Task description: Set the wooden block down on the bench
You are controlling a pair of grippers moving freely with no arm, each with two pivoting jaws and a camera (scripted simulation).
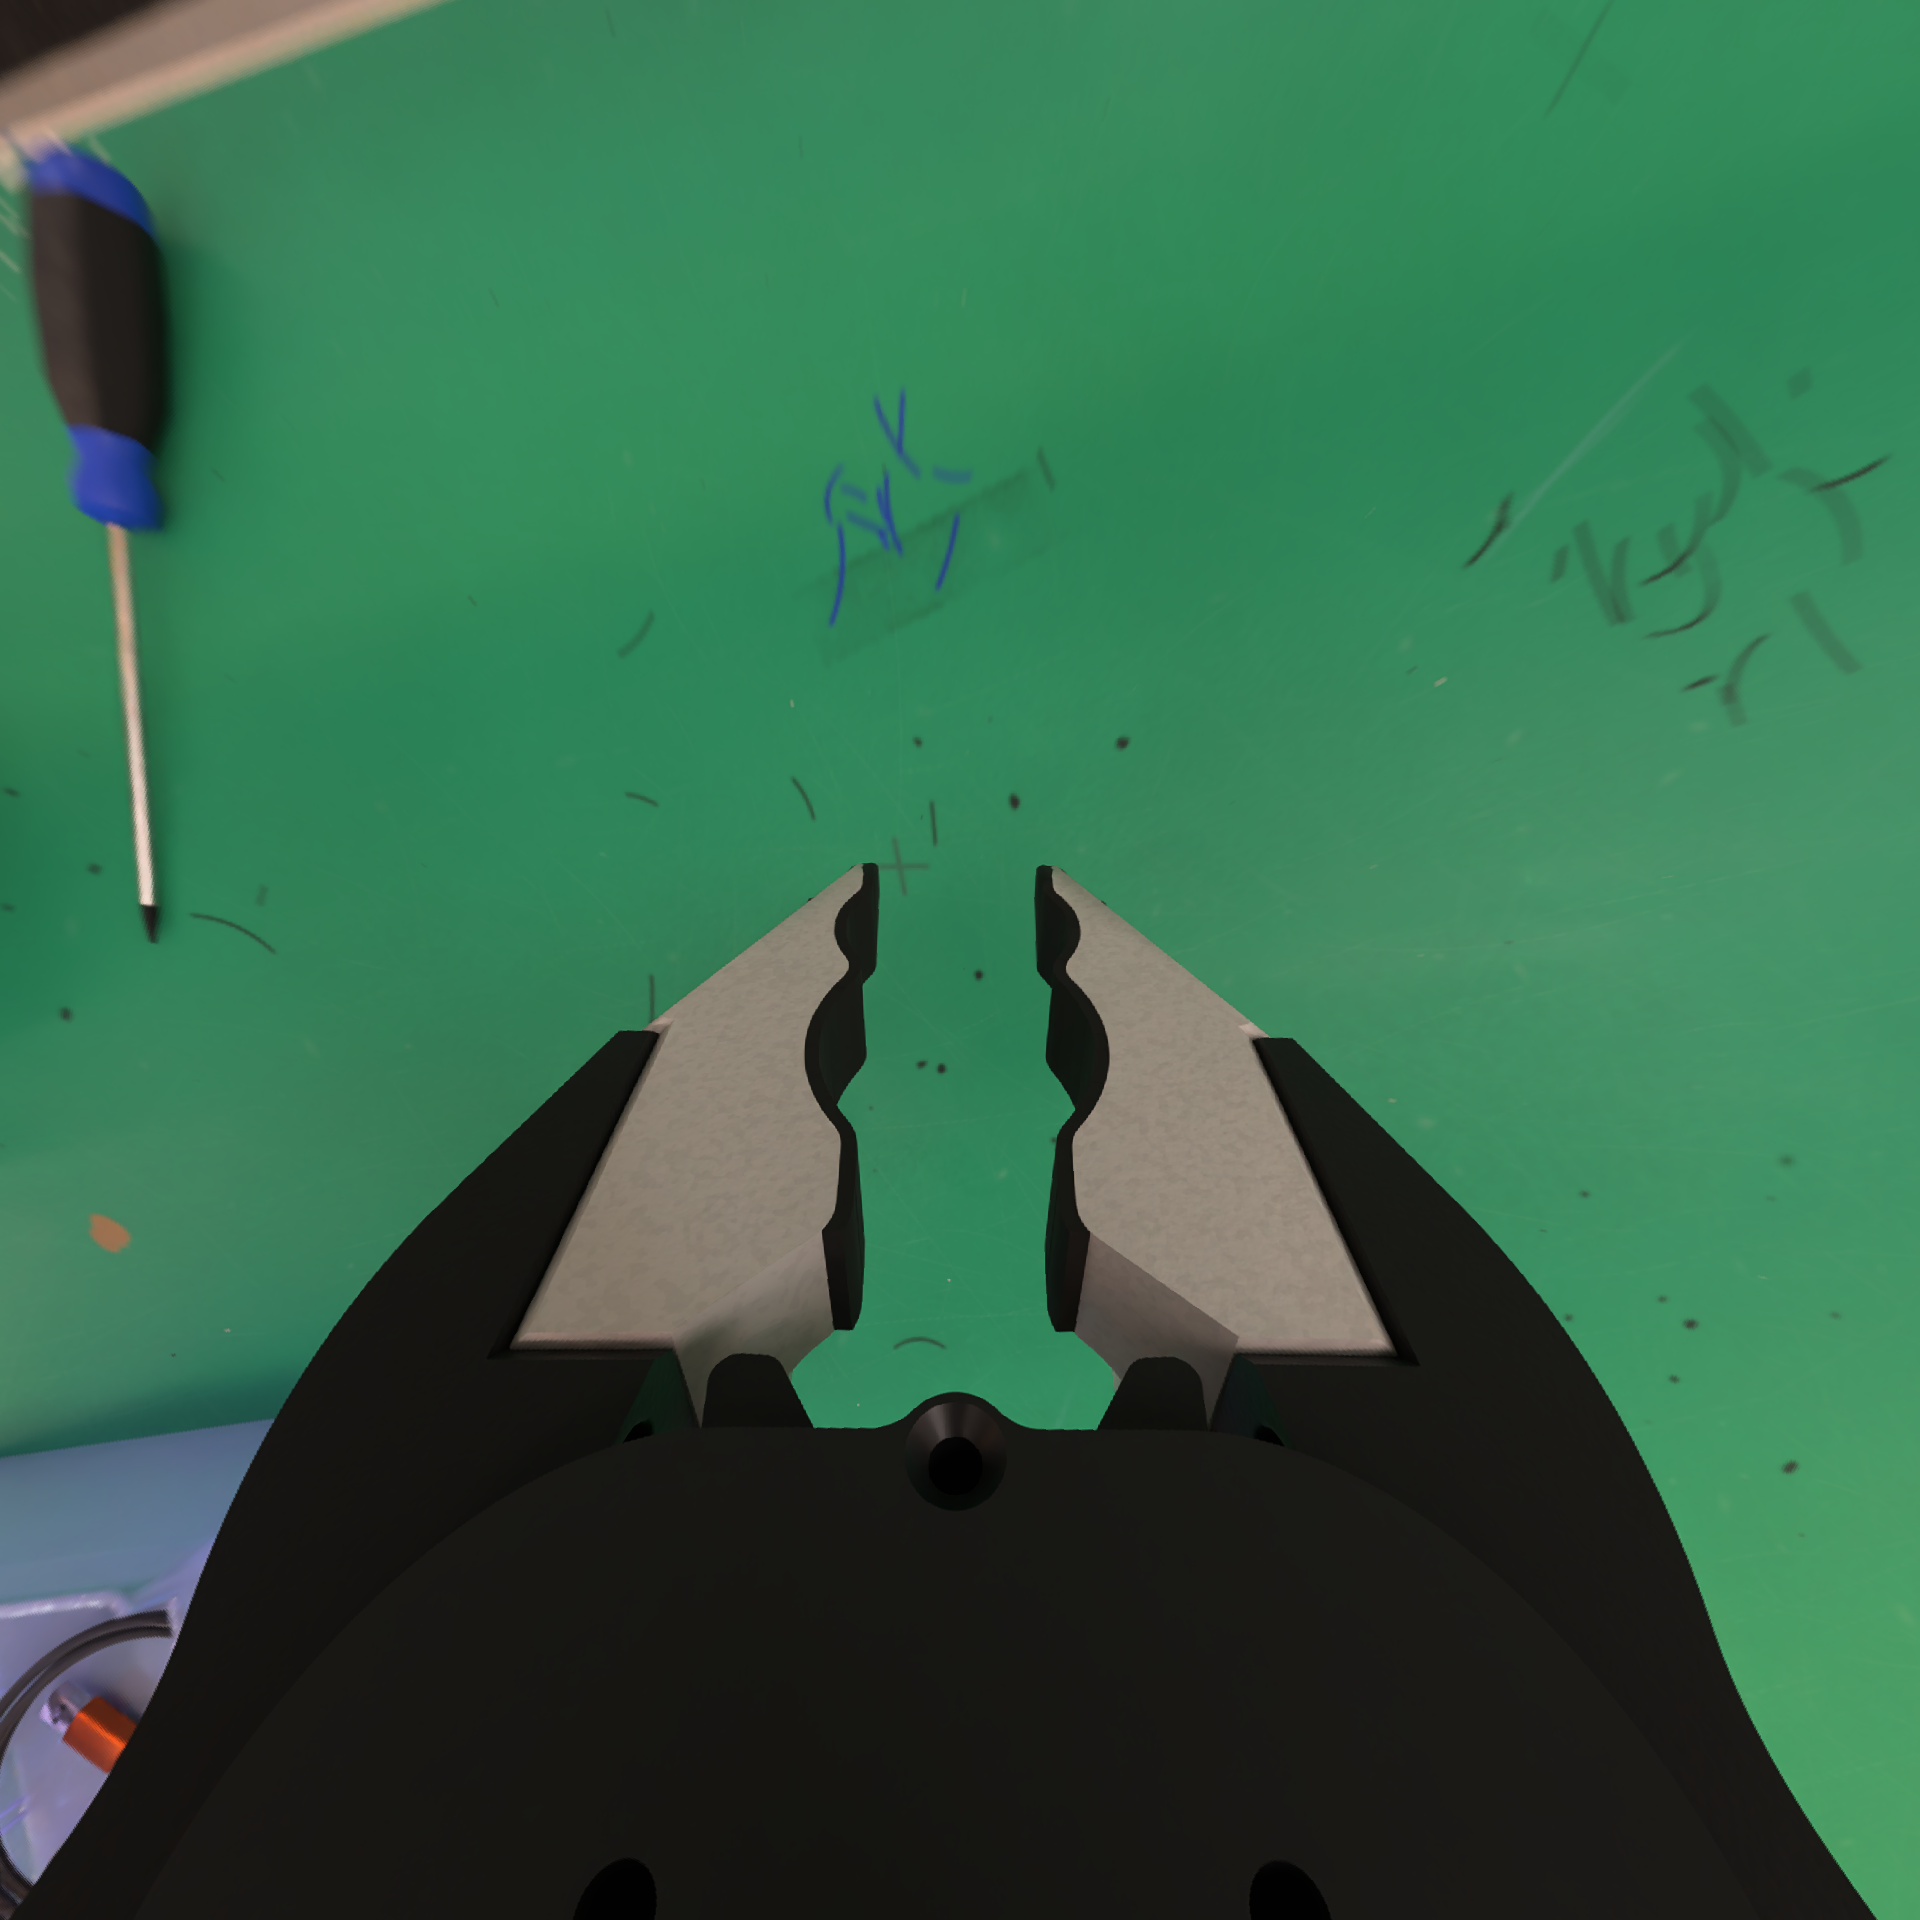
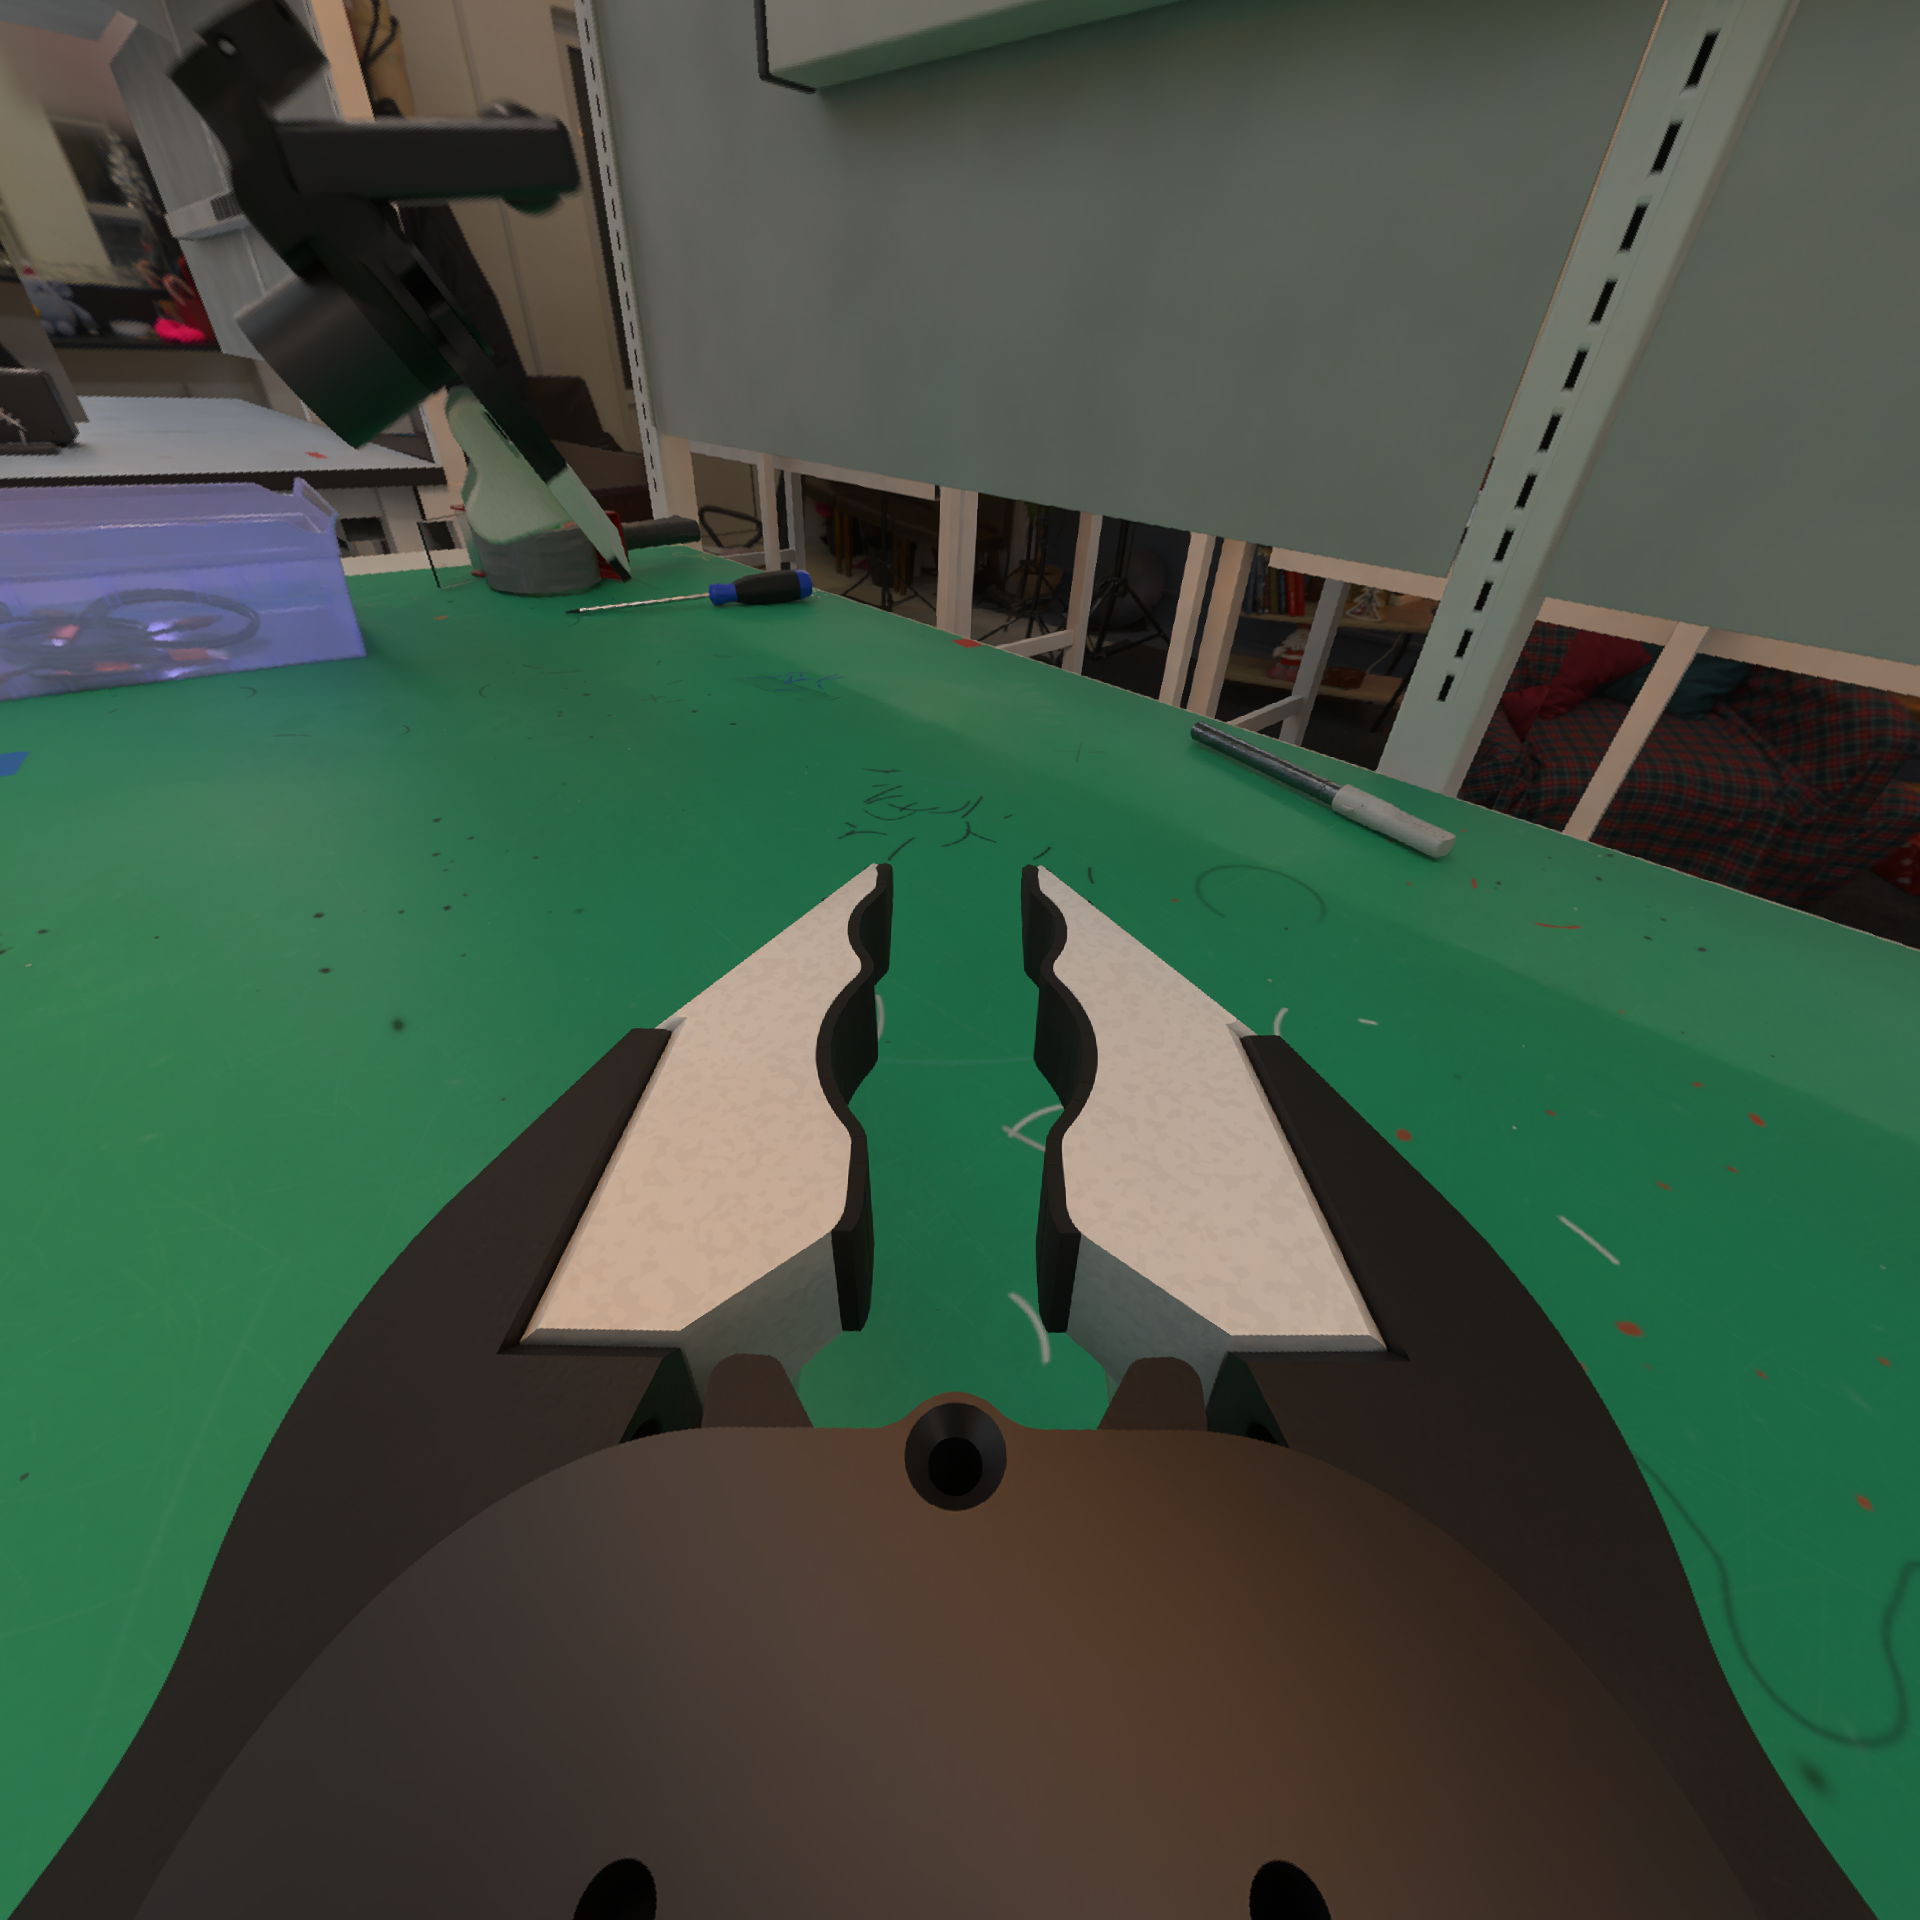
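- Both tools, the left tool (image 1: 956, 883) and the right tool (image 2: 956, 883), are seen spread and holding nothing.
- A scuffed green surface (image 2: 520, 935) is shown carrying a screwdriver (image 1: 99, 343) and a marker (image 2: 1330, 795).
- Slotted shelf uprights (image 2: 1579, 364) are seen behind.
- No wooden block is shown in either view.

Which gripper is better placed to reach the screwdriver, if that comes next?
Left. The open left gripper hangs above the bench with the screwdriver close beside it; the right gripper, also open, is well across the bench from it. Neither holds anything.
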